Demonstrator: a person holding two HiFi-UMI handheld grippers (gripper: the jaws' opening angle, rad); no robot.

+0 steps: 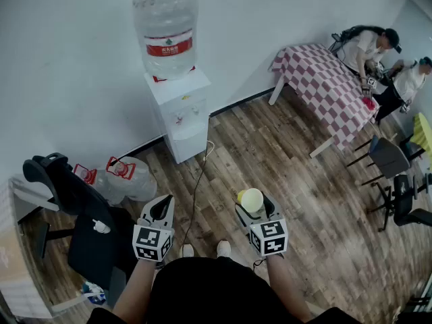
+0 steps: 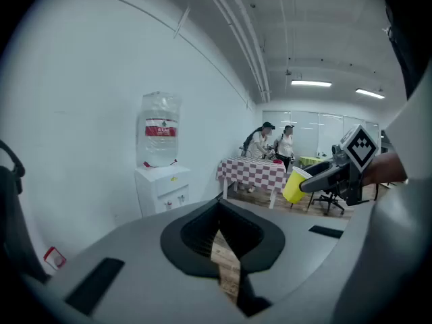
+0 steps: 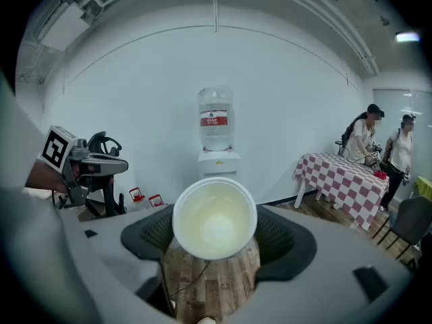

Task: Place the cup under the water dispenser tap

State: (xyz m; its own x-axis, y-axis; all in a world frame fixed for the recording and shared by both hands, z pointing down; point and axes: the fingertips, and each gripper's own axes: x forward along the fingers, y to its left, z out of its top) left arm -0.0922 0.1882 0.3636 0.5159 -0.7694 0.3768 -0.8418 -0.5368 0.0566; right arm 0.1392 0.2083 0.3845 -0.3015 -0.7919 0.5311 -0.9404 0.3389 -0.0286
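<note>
Carrying step: the right hand-held gripper [image 1: 254,205] clamps the yellow cup [image 3: 214,218], mouth tipped back toward it, well short of the water dispenser [image 1: 181,117]. The left hand-held gripper [image 2: 219,225] is closed and empty. Next, I judge: approach the dispenser, then set the cup upright beneath its tap [image 1: 181,121].

Not much to read here. The water bottle [image 1: 165,25], straight ahead of the left tool [image 1: 160,208] and right tool [image 1: 254,211], has a red label [image 1: 169,46] with white print that's too small to make out. Their cubes [image 1: 152,243] only carry black-and-white square patterns, no letters.
</note>
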